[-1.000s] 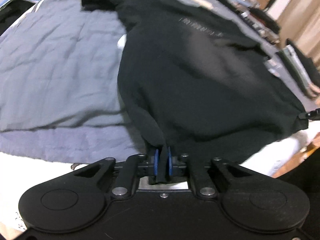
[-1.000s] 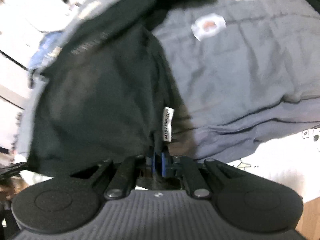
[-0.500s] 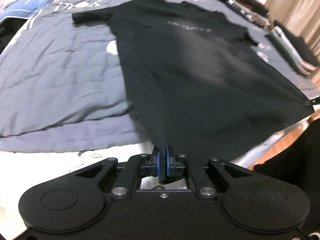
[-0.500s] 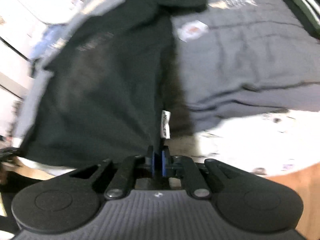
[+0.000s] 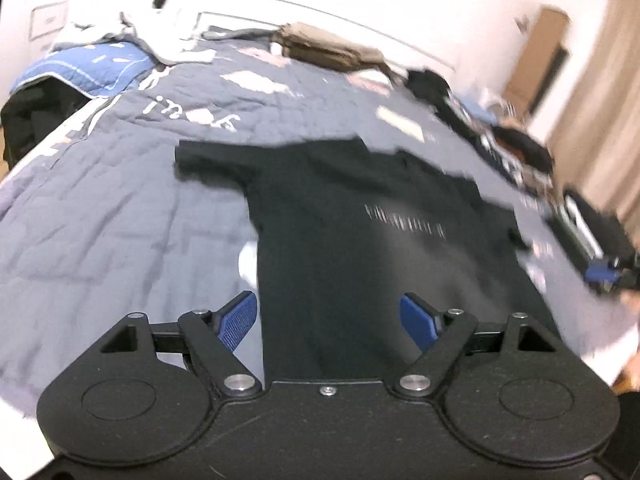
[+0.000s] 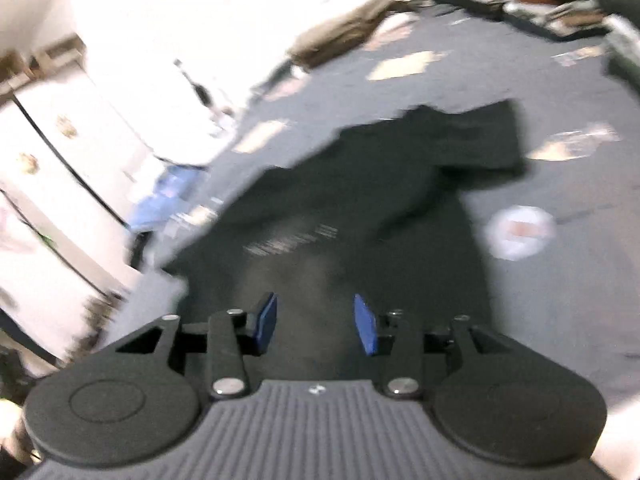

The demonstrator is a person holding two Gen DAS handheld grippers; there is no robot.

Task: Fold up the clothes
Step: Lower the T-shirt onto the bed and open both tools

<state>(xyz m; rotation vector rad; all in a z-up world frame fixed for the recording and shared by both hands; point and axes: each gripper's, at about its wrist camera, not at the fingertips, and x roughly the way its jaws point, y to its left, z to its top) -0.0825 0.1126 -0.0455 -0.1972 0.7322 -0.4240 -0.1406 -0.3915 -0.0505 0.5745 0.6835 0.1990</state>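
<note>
A black T-shirt [image 5: 360, 240] with pale lettering on the chest lies spread flat on a grey-blue quilt [image 5: 120, 208], sleeves out to both sides. My left gripper [image 5: 328, 320] hovers above its near hem, jaws opening, blue pads wide apart with nothing pressed between them. In the right wrist view the same black T-shirt [image 6: 360, 208] lies ahead, blurred by motion. My right gripper [image 6: 316, 322] is also opening, its pads apart and clear of the cloth. The right gripper's blue tip [image 5: 604, 274] shows at the far right of the left wrist view.
Folded and loose clothes [image 5: 532, 152] are piled along the right side of the bed. A brown garment [image 5: 332, 46] and white bedding [image 5: 132, 28] lie near the headboard. A blue blanket [image 5: 80, 68] is at the far left. White drawers [image 6: 52, 184] stand beside the bed.
Both grippers let go of the T-shirt's hem corners and opened. Both rose and tilted up, so the whole shirt now lies flat on the quilt.
</note>
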